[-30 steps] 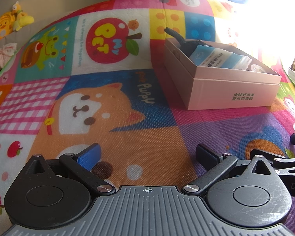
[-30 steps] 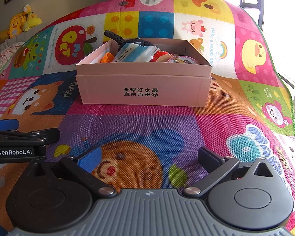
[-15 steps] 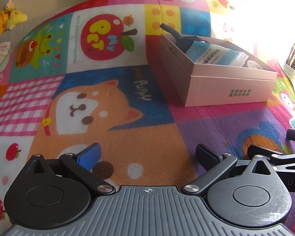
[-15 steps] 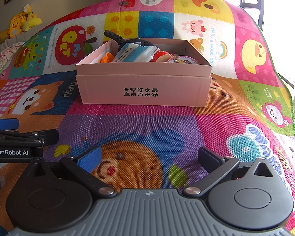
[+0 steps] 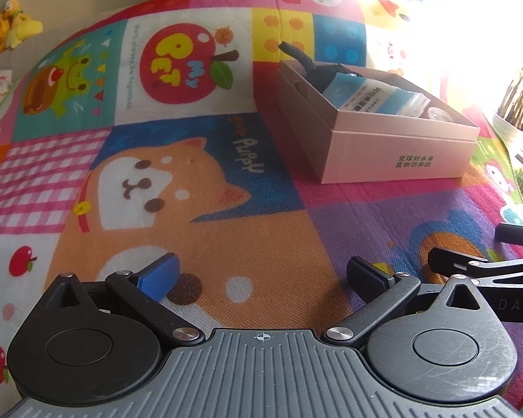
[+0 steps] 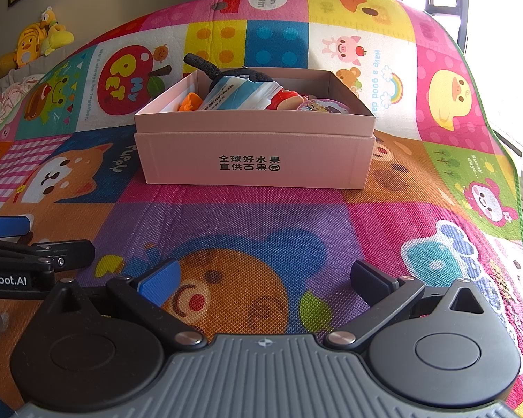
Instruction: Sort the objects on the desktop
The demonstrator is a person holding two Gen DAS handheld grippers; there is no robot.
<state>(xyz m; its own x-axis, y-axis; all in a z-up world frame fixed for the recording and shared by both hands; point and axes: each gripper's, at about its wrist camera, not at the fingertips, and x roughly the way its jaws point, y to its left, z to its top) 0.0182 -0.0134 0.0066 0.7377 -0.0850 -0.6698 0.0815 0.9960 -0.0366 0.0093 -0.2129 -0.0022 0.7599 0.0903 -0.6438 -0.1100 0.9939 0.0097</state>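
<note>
Box: the pink box (image 6: 254,153) is sitting on the play mat (image 6: 247,216) ahead of me, already holding a blue packet (image 6: 240,94), a black toy (image 6: 226,71) and a red toy (image 6: 287,99).
Mat: I'm seeing nothing loose lying on it.
Left tongs (image 5: 261,277): I'm holding them spread wide, empty.
Right tongs (image 6: 263,278): also gaping wide, carrying nothing.
Progress: I'm judging the sorting nearly or fully done.

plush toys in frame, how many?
2 that I can tell: a yellow duck plush and a yellow plush beside it, off the mat's far-left edge. Overlap may hide more.
</note>
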